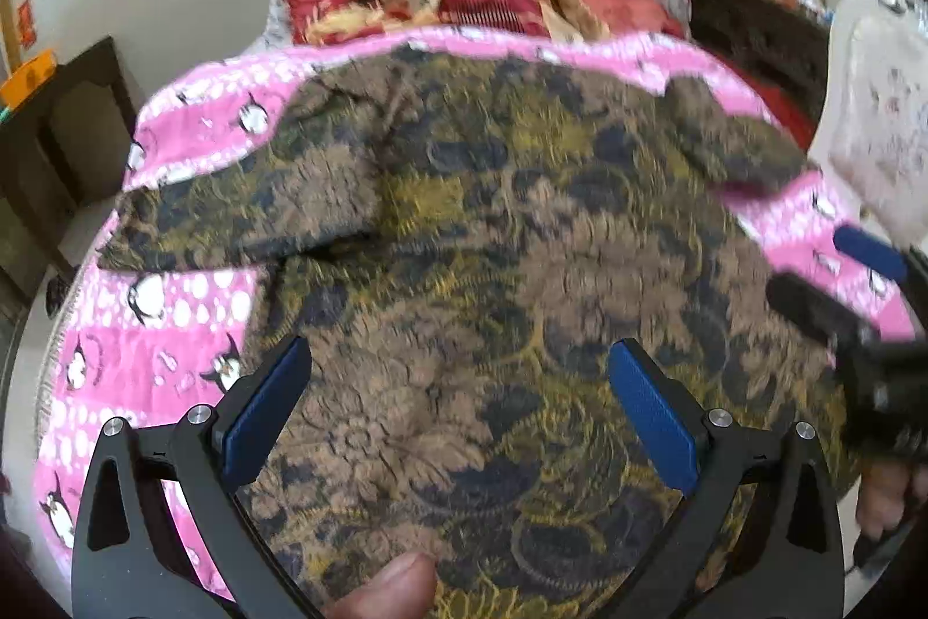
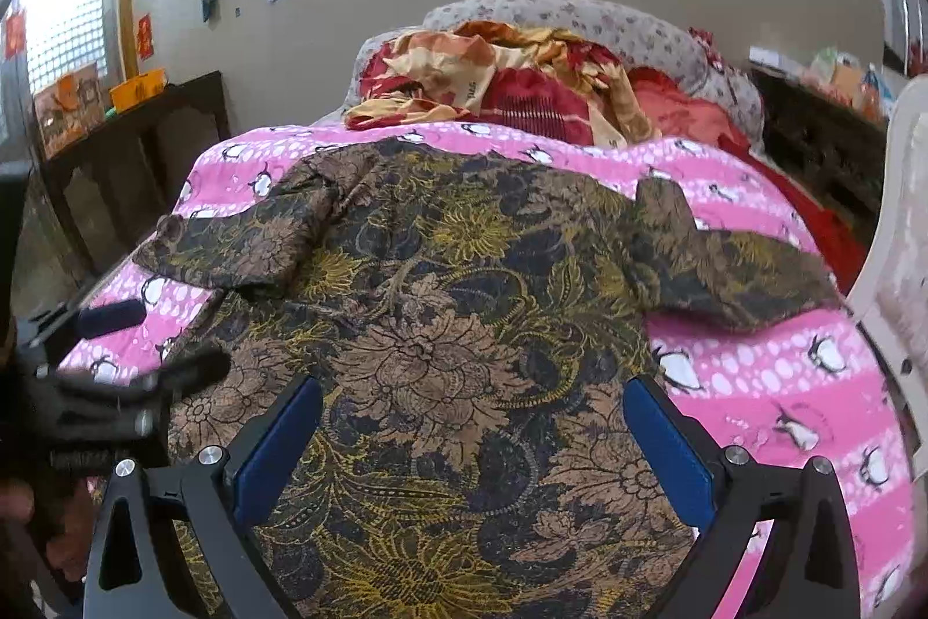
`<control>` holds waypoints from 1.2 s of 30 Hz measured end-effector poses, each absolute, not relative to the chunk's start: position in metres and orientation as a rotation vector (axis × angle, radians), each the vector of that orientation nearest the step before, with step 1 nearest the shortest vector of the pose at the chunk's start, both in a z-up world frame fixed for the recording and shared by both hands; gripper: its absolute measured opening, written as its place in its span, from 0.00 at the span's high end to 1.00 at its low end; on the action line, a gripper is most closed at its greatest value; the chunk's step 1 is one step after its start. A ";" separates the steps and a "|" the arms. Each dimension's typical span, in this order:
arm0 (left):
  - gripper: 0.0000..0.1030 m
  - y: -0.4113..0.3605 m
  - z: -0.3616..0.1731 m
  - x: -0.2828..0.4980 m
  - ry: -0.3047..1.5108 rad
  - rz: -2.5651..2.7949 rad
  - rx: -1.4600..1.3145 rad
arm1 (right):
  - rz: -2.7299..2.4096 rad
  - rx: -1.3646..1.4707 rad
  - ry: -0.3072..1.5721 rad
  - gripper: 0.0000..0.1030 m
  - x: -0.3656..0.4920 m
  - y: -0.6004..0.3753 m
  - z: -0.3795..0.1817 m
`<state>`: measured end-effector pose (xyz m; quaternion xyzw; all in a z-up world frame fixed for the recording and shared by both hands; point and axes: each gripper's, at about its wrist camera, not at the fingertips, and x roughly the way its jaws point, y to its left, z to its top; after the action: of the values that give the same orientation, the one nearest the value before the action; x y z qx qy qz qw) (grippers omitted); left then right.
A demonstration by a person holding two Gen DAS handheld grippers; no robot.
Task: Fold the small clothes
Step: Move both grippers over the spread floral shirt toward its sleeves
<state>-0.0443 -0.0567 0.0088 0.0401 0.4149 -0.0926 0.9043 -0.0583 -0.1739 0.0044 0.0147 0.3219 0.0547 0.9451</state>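
A small brown, black and yellow floral shirt [image 1: 464, 242] lies spread flat on a pink penguin-print blanket [image 1: 174, 306], sleeves out to both sides. My left gripper [image 1: 458, 358] is open and empty, hovering over the shirt's lower part. The right gripper [image 1: 835, 271] shows blurred at the right edge of that view. In the right wrist view the shirt [image 2: 464, 306] fills the middle, and my right gripper [image 2: 472, 398] is open and empty above its lower right part. The left gripper [image 2: 151, 340] shows blurred at the left, over the shirt's left edge.
A pile of red and orange bedding [image 2: 510, 91] lies behind the blanket [image 2: 783, 387]. A dark wooden cabinet [image 2: 133, 155] stands at the left and a dark shelf [image 2: 823, 143] at the right. A pale plastic chair [image 2: 905, 224] is at the right edge.
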 end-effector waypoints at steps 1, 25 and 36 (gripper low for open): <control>0.00 -0.057 0.006 -0.045 0.867 -0.188 0.082 | 0.112 0.041 0.669 0.00 -0.054 -0.180 0.001; 0.00 -0.038 0.000 -0.065 0.892 -0.215 -0.050 | 0.055 0.050 0.713 0.00 -0.029 -0.187 -0.017; 0.00 -0.024 -0.007 -0.061 0.837 -0.172 -0.060 | 0.040 0.042 0.704 0.00 -0.019 -0.183 -0.013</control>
<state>-0.0615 -0.0245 -0.0073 -0.0292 0.4060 -0.0832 0.9096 -0.0187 -0.1826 -0.0125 0.0207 0.3449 0.0197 0.9382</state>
